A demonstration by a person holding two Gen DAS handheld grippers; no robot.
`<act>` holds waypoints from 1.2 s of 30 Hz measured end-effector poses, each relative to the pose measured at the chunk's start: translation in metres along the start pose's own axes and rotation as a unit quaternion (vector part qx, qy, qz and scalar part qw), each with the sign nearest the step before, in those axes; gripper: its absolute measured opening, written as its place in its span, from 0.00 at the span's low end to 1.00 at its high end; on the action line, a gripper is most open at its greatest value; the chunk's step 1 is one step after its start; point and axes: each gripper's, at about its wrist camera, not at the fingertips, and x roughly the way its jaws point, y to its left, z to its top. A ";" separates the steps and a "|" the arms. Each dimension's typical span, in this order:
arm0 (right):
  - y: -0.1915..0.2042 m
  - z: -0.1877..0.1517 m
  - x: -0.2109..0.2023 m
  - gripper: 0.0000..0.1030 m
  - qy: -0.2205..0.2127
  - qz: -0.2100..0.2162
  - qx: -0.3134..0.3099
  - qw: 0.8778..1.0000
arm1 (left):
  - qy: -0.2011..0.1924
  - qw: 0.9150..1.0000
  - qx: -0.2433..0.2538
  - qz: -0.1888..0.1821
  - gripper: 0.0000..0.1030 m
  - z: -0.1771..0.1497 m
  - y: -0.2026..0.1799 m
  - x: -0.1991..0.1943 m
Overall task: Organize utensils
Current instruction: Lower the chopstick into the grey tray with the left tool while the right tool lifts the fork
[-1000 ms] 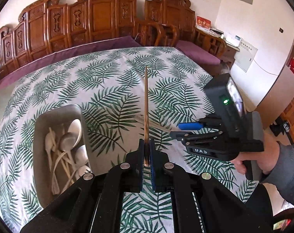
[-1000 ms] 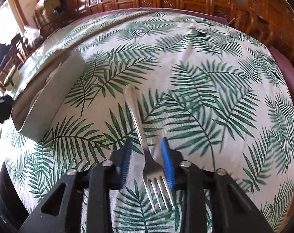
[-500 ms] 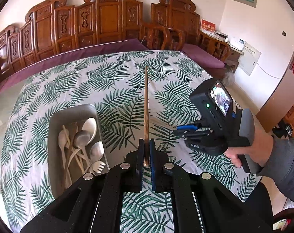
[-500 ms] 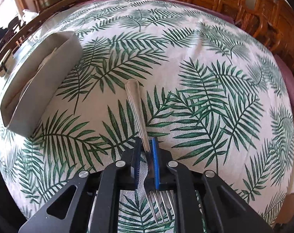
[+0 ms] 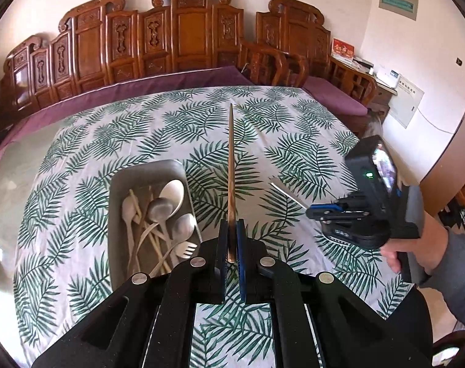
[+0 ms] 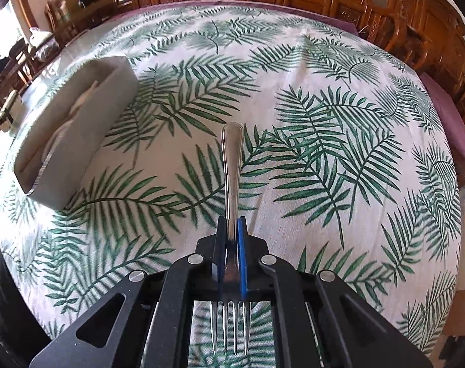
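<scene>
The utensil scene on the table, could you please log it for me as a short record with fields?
left tongs: shut on a wooden chopstick
right tongs: just closed on the metal fork, handle pointing forward
grey tray: on the leaf-print tablecloth, holding spoons and other utensils

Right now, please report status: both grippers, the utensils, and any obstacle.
Left gripper shut on wooden chopstick. Right gripper just closed, shut on metal fork. Grey tray holds spoons. Nothing blocking on the tablecloth.
</scene>
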 end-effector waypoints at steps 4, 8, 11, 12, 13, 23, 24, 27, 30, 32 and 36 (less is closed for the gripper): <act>0.004 -0.004 -0.019 0.08 -0.019 0.009 0.006 1.000 | -0.003 1.000 -0.003 0.004 0.04 -0.003 0.005 -0.007; 0.008 -0.006 -0.036 0.08 -0.035 0.016 0.006 0.999 | -0.003 1.000 -0.006 0.011 0.04 -0.007 0.012 -0.011; 0.014 -0.006 -0.046 0.08 -0.045 0.021 0.003 0.999 | 0.000 1.000 -0.010 0.015 0.04 -0.011 0.019 -0.013; 0.016 -0.006 -0.049 0.08 -0.047 0.023 0.004 0.999 | 0.002 1.000 -0.012 0.016 0.04 -0.013 0.022 -0.013; 0.019 -0.006 -0.052 0.08 -0.051 0.025 0.004 0.998 | 0.003 1.000 -0.014 0.018 0.04 -0.014 0.024 -0.013; 0.042 0.003 -0.066 0.08 -0.070 0.047 -0.004 0.996 | 0.028 0.998 -0.039 0.043 0.04 -0.030 0.059 -0.001; 0.043 0.005 -0.066 0.08 -0.071 0.049 -0.005 0.996 | 0.031 0.998 -0.040 0.044 0.04 -0.031 0.061 0.001; 0.050 0.008 -0.068 0.08 -0.074 0.056 -0.007 0.996 | 0.045 0.997 -0.045 0.049 0.04 -0.035 0.070 0.008; 0.056 0.011 -0.068 0.08 -0.076 0.061 -0.010 0.995 | 0.061 0.995 -0.052 0.051 0.04 -0.040 0.078 0.017; 0.059 0.014 -0.068 0.08 -0.075 0.064 -0.013 0.995 | 0.068 0.995 -0.054 0.051 0.04 -0.042 0.083 0.021; 0.067 0.017 -0.068 0.08 -0.075 0.068 -0.018 0.995 | 0.079 0.994 -0.056 0.051 0.04 -0.045 0.088 0.030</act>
